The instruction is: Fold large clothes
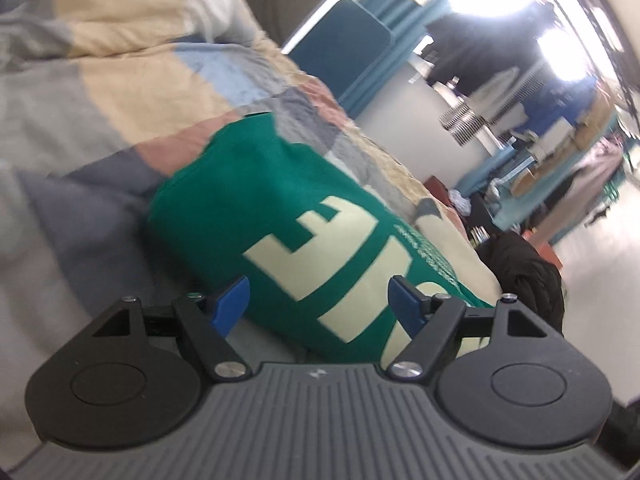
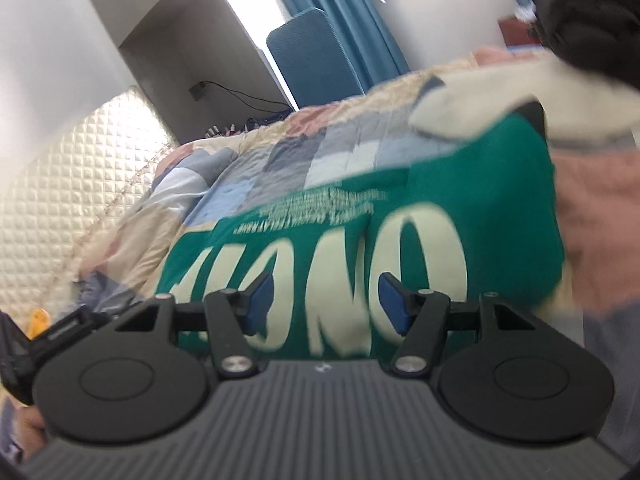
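Observation:
A green garment (image 1: 280,208) with large cream letters lies folded on a patchwork quilt (image 1: 132,80). In the left wrist view my left gripper (image 1: 320,304) hovers over its near end, blue pads (image 1: 230,300) wide apart, nothing gripped. In the right wrist view the same green garment (image 2: 460,208) fills the middle, its cream lettering upside down. My right gripper (image 2: 326,302) is above the lettering, jaws apart, and nothing is pinched between the pads (image 2: 392,304). A cream cloth (image 2: 500,92) lies at the garment's far right corner.
A black bundle of clothing (image 1: 524,276) sits at the bed's edge, also seen as a black bundle (image 2: 592,20) at the upper right. A quilted cream headboard (image 2: 60,200) stands to the left. A blue chair (image 2: 312,60) and teal curtains (image 1: 392,20) are beyond the bed.

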